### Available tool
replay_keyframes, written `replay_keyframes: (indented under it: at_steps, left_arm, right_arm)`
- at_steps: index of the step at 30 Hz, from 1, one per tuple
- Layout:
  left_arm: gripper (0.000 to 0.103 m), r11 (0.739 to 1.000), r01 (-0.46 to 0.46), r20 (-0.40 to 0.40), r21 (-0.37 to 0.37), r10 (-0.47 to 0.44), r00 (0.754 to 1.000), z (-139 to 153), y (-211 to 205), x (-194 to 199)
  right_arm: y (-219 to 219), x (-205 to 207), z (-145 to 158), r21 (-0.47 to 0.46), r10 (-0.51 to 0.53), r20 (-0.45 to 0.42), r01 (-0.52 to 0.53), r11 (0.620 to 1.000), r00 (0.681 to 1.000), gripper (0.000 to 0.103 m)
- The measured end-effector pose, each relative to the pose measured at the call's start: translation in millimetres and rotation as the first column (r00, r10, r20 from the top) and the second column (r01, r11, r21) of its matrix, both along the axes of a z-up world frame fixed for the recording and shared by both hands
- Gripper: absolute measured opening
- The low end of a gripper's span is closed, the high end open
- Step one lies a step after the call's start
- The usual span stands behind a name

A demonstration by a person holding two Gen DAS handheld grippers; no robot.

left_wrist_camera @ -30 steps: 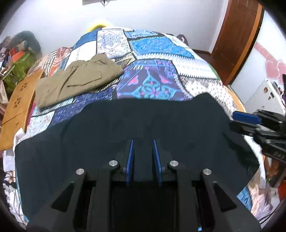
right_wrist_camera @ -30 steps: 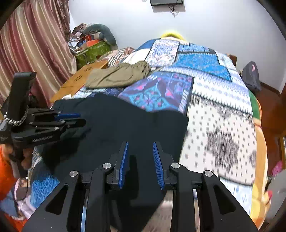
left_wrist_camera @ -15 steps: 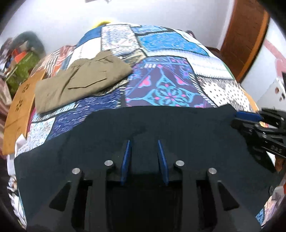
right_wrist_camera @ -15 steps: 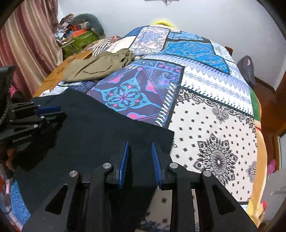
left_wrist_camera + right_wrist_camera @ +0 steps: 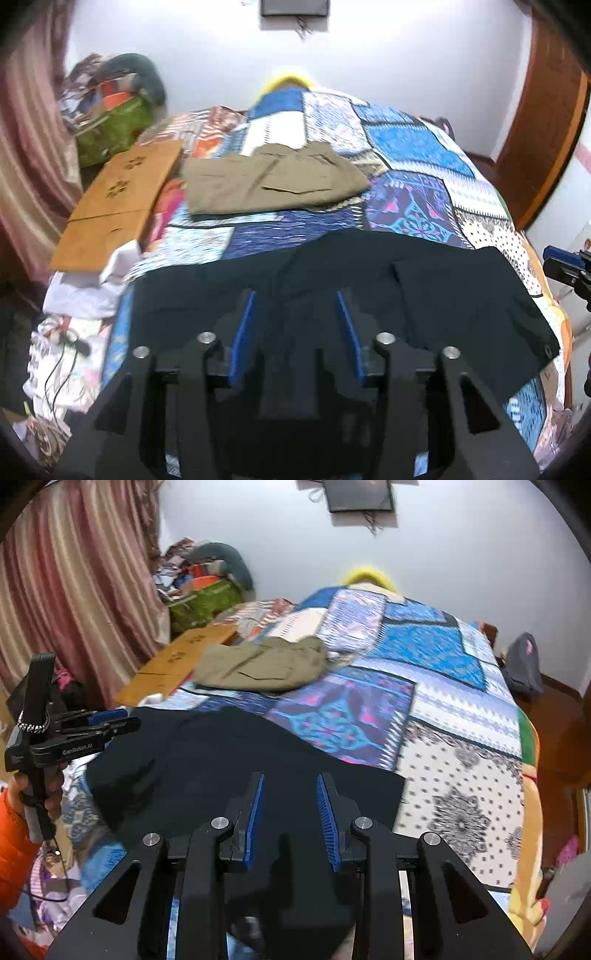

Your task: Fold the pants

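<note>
Dark navy pants lie spread flat across the near end of a patchwork-quilted bed; they also show in the right wrist view. My left gripper is open and empty, raised over the pants' near edge. My right gripper is open and empty above the pants' right part. The left gripper shows at the left of the right wrist view. The right gripper's tip shows at the right edge of the left wrist view.
Folded olive pants lie farther up the quilt. A brown cardboard sheet rests at the bed's left edge, white cloth below it. Clutter pile and curtain at left; wooden door at right.
Both grippers have let go of the dark pants, opened wider and lifted back. The pants now lie flat on the bed.
</note>
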State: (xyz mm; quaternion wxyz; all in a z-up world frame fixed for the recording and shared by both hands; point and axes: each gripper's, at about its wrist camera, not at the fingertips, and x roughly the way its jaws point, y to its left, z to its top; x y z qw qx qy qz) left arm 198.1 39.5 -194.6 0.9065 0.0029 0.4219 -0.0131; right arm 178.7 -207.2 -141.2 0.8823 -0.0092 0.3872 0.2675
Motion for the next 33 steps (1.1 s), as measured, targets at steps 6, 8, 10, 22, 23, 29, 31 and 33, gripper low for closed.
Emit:
replay_keyframes:
  at_steps: [6,8,10,22,23,29,31,33]
  left_arm:
    - [0.056,0.997,-0.076,0.031,-0.005,0.076,0.997,11,47,-47]
    - [0.06,0.995,-0.101,0.021,-0.028,0.102,0.995,7,62,-60]
    - [0.063,0.99,-0.122,-0.001,-0.073,0.122,0.992,0,78,-71]
    - [0.063,0.906,-0.24,-0.223,-0.348,0.168,0.96,-83,120,-104]
    - [0.064,0.894,-0.242,-0.239,-0.378,0.158,0.958,-90,121,-103]
    - [0.063,0.852,-0.265,-0.214,-0.451,0.184,0.959,-101,122,-101]
    - [0.064,0.833,-0.269,-0.186,-0.483,0.203,0.961,-98,125,-102]
    - [0.065,0.815,-0.269,-0.165,-0.513,0.213,0.963,-96,128,-100]
  right_arm:
    - [37,-18,-2,-0.006,0.072,0.005,-0.072,0.997,0.997,0.027]
    - [49,-22,-7,-0.021,0.096,-0.002,-0.096,0.995,0.995,0.027]
    - [60,-23,-13,-0.036,0.115,-0.014,-0.115,0.993,0.993,0.027]
    - [100,-23,-60,-0.126,0.16,-0.101,-0.172,0.977,0.982,0.034]
    - [101,-22,-65,-0.134,0.163,-0.115,-0.178,0.975,0.98,0.034]
    - [101,-22,-70,-0.124,0.175,-0.117,-0.19,0.974,0.978,0.034]
    - [101,-22,-70,-0.127,0.183,-0.115,-0.197,0.972,0.976,0.034]
    - [101,-22,-70,-0.122,0.185,-0.119,-0.2,0.972,0.975,0.035]
